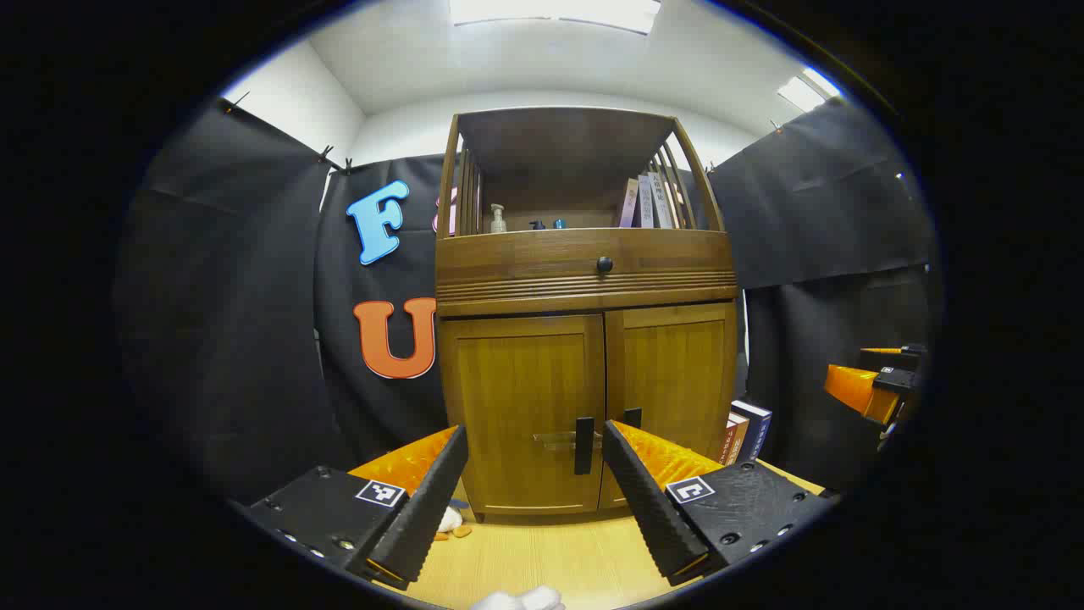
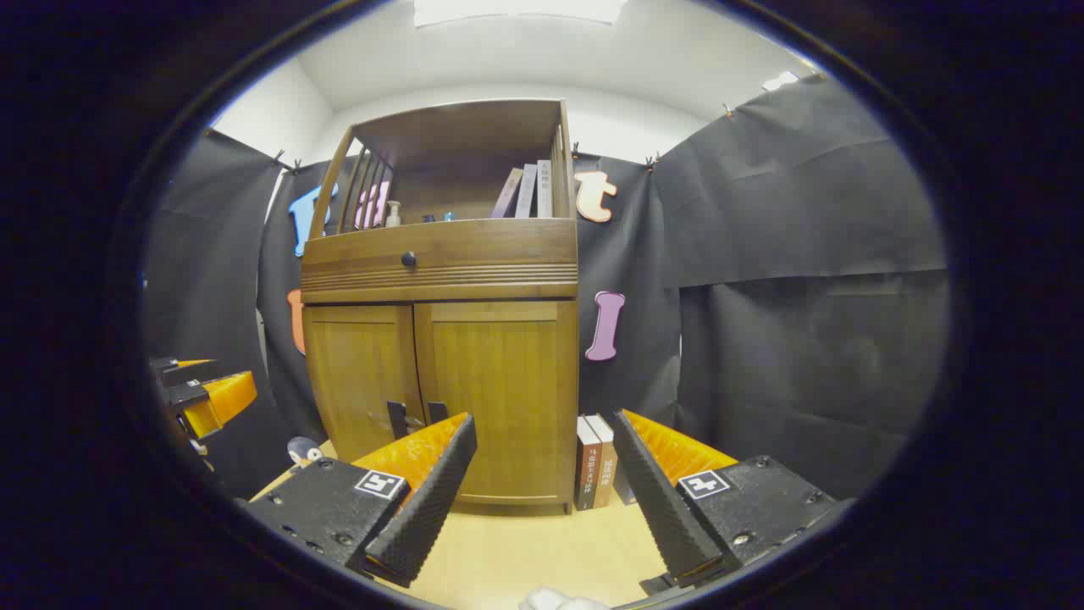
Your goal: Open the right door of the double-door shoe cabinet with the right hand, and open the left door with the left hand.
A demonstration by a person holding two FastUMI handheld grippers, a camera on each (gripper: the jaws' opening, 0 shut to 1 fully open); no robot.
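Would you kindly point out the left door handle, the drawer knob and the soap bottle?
Left door handle [image 1: 583, 445], left gripper view, middle of the bar.
Drawer knob [image 1: 604, 264], left gripper view, its round face.
Soap bottle [image 1: 498, 222], left gripper view, its body.

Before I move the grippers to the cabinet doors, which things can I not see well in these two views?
- Right door handle, left gripper view: lower part hidden behind the left gripper.
- Both handles, right gripper view: partly covered by the right gripper.
- Small bottles on the shelf: too small to identify.
- Cabinet inside: hidden by closed doors.
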